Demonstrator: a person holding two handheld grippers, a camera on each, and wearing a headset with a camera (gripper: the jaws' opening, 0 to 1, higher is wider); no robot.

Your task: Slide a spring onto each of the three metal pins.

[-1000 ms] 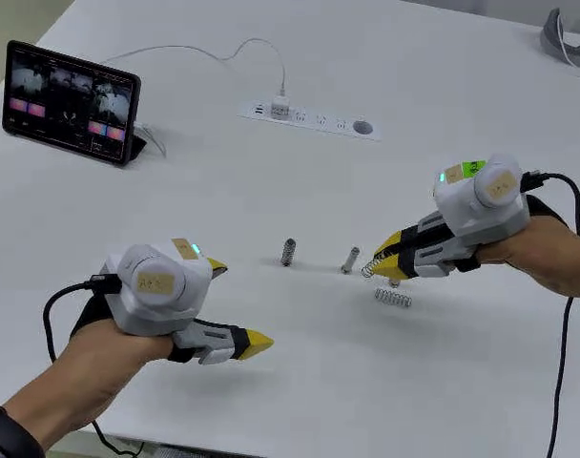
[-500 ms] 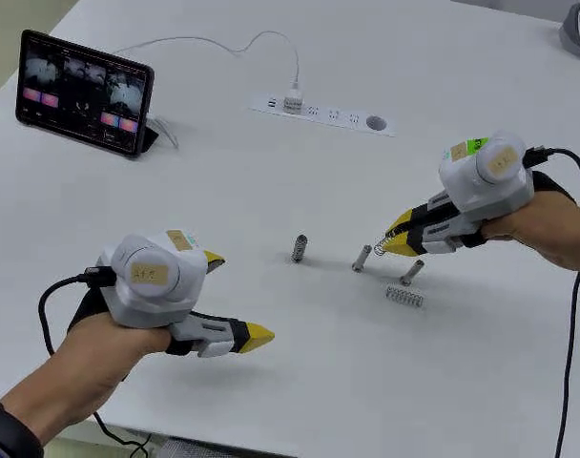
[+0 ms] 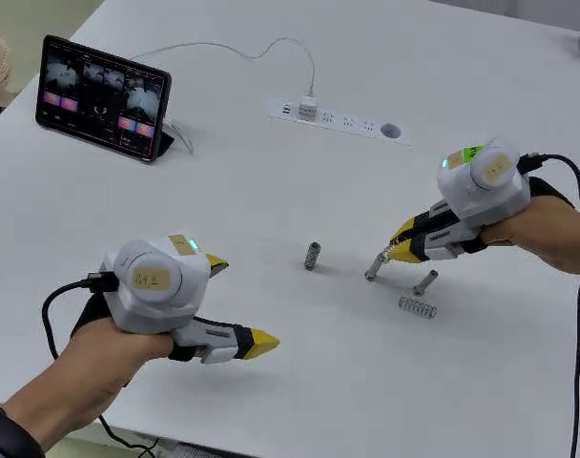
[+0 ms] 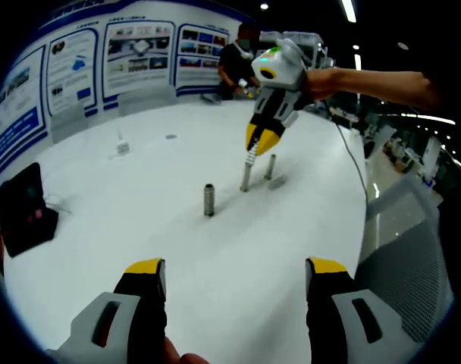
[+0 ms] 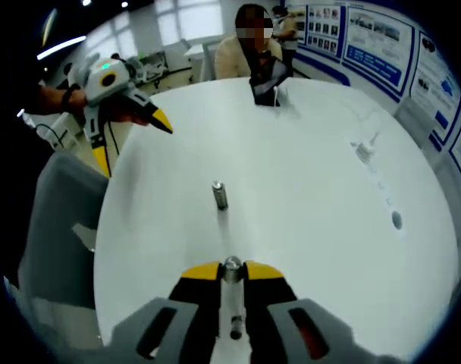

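Jaws of our right gripper point(image 3: 397, 251) clamp 1 spring point(image 3: 387, 256) at the middle pin's point(image 3: 374, 269) top; our left gripper point(image 4: 236, 267) hangs jaws apart. 1 loose spring point(image 3: 417, 306) lies beside the bare pin point(image 3: 424, 282).

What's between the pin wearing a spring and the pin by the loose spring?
Another pin, with the right gripper holding a spring over its top, seen in the head view.

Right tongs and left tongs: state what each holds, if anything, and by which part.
Right tongs pinch a spring by its upper end, above a pin. Left tongs are open and hold nothing.
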